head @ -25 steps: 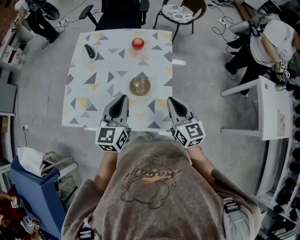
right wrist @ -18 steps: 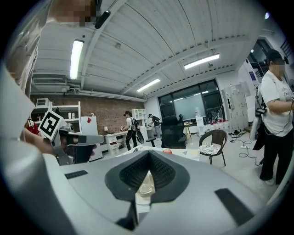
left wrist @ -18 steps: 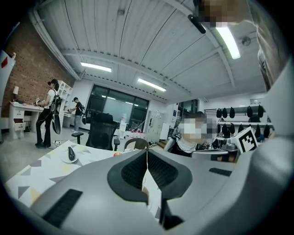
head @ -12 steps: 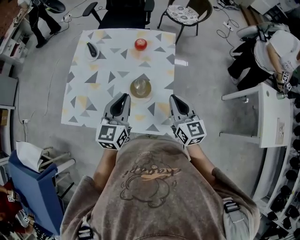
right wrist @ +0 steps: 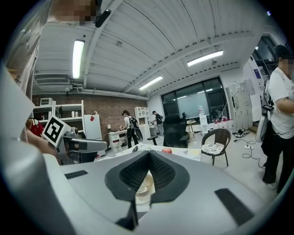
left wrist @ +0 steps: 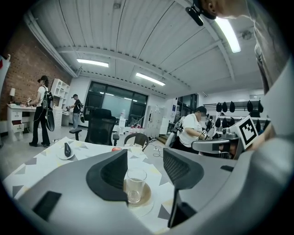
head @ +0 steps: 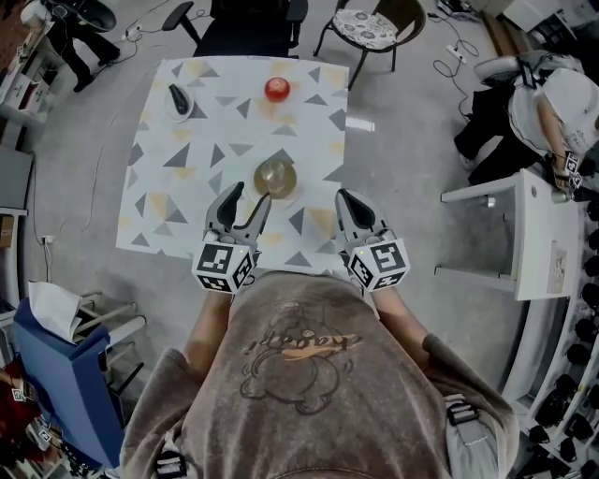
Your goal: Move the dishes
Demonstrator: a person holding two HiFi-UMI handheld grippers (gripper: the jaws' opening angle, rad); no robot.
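A clear glass stands on a brownish saucer in the middle of the triangle-patterned table. My left gripper is just short of the saucer. Its jaws have just been opening and stand open, with nothing between the pads. In the left gripper view the glass stands a little ahead, between the spread jaws of the left gripper. My right gripper is shut and empty, to the right of the saucer. The right gripper view shows the right gripper with its jaws together, the glass partly hidden behind them.
A red apple lies at the table's far edge. A small plate with a dark object sits at the far left corner. Chairs stand beyond the table. A person is beside a white table at the right.
The left gripper's jaws went from shut to open. Both grippers edged forward toward the glass and saucer.
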